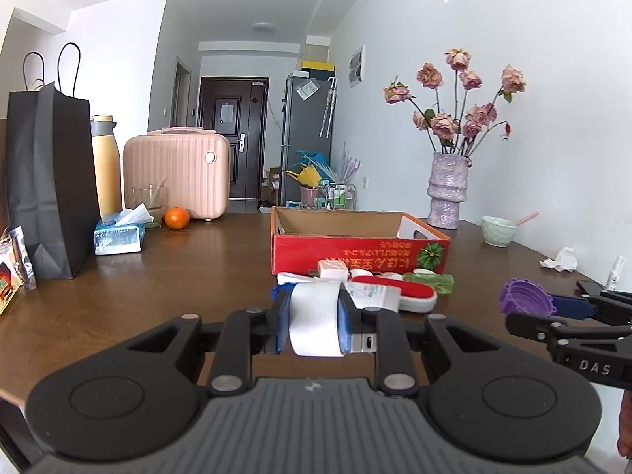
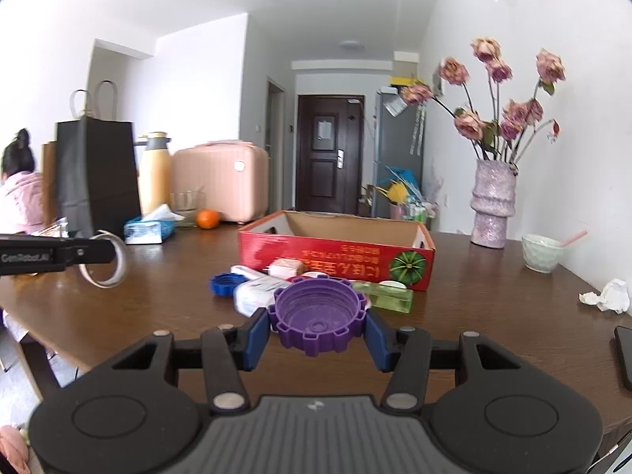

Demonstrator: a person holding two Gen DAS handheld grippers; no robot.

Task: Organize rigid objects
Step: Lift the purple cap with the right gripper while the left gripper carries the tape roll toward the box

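Cargo is in both grippers at once: the left gripper (image 1: 316, 322) pinches a white tape roll (image 1: 315, 318) across its band, pads pressed tight on either side, and the right gripper (image 2: 316, 326) clamps a purple ridged cap (image 2: 316, 314) by its toothed rim, open side facing forward. Both are held above the bench (image 1: 177, 276), short of the red cardboard box (image 1: 355, 251), which stands open-topped behind a small heap of loose pieces. The step in hand looks like carrying both into that box. To do it well, each gripper should clear the near wall before lowering, since the heap lies right against that wall and a low approach would plough through it. Better to drop the two at separate spots, the roll to the left part and the cap to the right, so the grippers do not cross; they already ride close together, the right one showing at the edge of the left wrist view. Loosen the pads only once each thing is low inside, because a roll or a round cap released from height may bounce or roll out.

The box floor is hidden behind its wall, so what already lies inside cannot be told. The heap overlaps itself: a blue cap (image 2: 224, 284), a green clear block (image 2: 385, 296) and white and red items are partly masked by the held things
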